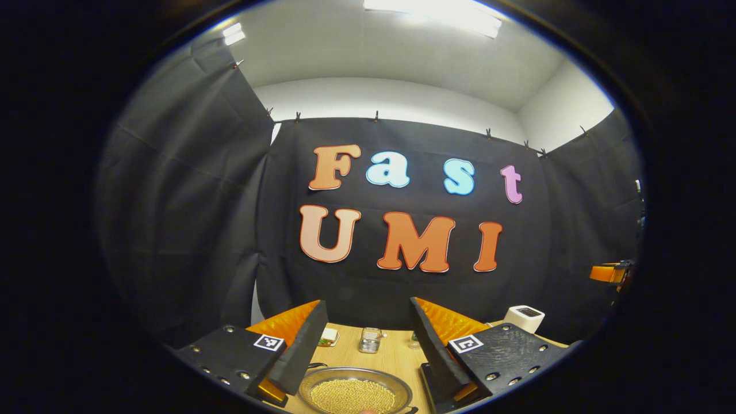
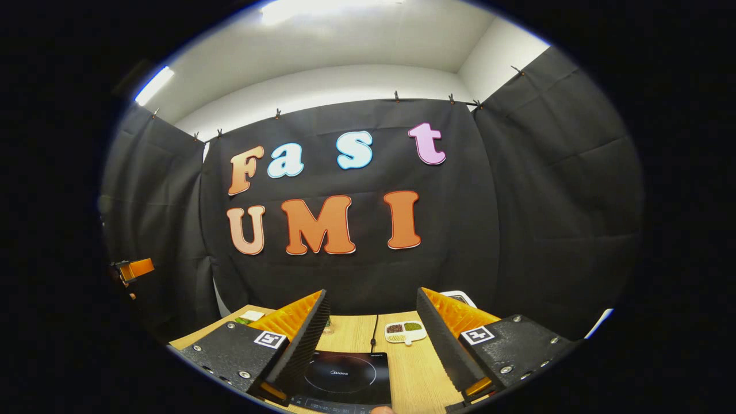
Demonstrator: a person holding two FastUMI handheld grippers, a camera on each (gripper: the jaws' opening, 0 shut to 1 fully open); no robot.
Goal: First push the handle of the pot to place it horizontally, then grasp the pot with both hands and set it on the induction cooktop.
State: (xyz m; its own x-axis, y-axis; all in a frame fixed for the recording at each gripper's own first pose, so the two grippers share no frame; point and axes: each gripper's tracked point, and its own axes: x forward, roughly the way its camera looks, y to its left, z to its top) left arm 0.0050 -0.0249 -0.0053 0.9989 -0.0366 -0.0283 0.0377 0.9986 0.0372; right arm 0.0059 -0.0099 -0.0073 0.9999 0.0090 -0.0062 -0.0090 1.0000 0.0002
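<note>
Both tongs are held wide above a table, with nothing between their fingers.

One table is seen under both tongs; its far edge runs along the booth wall, and bare wood is left to the right of the cooktop. One cooktop is seen low between the fingers of the right tongs, its cord led off toward the far edge. One pot with pale grains in it is seen low between the fingers of the left tongs; a dark bit at its right rim may be the handle, but its axis cannot be told. Beyond the pot, one small metal cup and one flat dish are seen, and past the right finger one white box. Beyond the cooktop, one two-part dish is placed.
</note>
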